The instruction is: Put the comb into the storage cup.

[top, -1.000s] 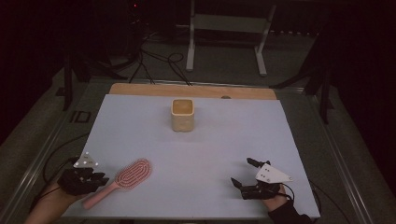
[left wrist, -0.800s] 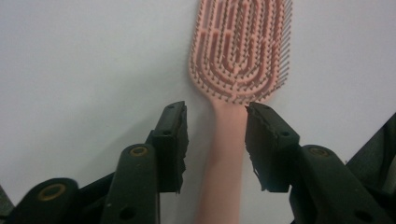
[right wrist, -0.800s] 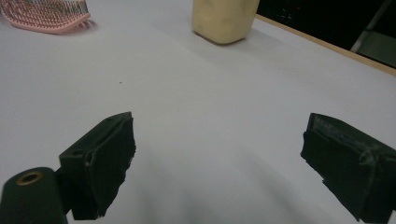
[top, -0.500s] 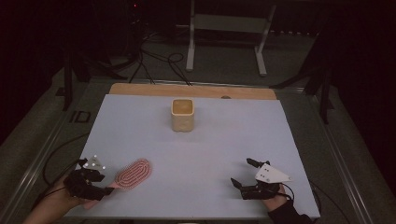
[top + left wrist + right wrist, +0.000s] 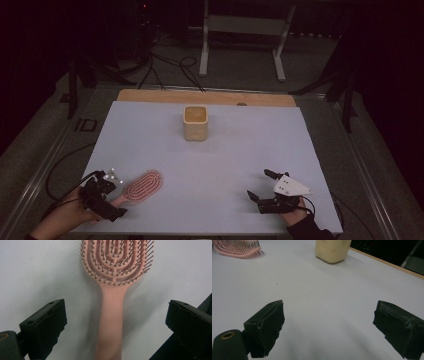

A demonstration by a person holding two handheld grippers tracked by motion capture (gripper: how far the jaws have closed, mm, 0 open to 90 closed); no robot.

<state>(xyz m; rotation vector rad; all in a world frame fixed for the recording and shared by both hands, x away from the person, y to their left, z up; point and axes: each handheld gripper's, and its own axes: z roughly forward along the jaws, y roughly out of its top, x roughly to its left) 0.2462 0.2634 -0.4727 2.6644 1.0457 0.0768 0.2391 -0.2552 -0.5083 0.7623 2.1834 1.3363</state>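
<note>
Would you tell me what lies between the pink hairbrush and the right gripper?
Nothing: in the high view, only bare white table cover stretches from the hairbrush to the right gripper, whose jaws stand open. The beige cup sits farther back.

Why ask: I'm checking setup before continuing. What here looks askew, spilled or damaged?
Nothing stands out. The pink hairbrush lies flat, bristles up, between the open left gripper's fingers; the cup stands upright on the table.

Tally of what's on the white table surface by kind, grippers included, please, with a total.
Pink hairbrush: 1
Tan square cup: 1
Grippers: 2, the left gripper open astride the hairbrush handle, the right gripper open over bare surface
Total: 4
</note>
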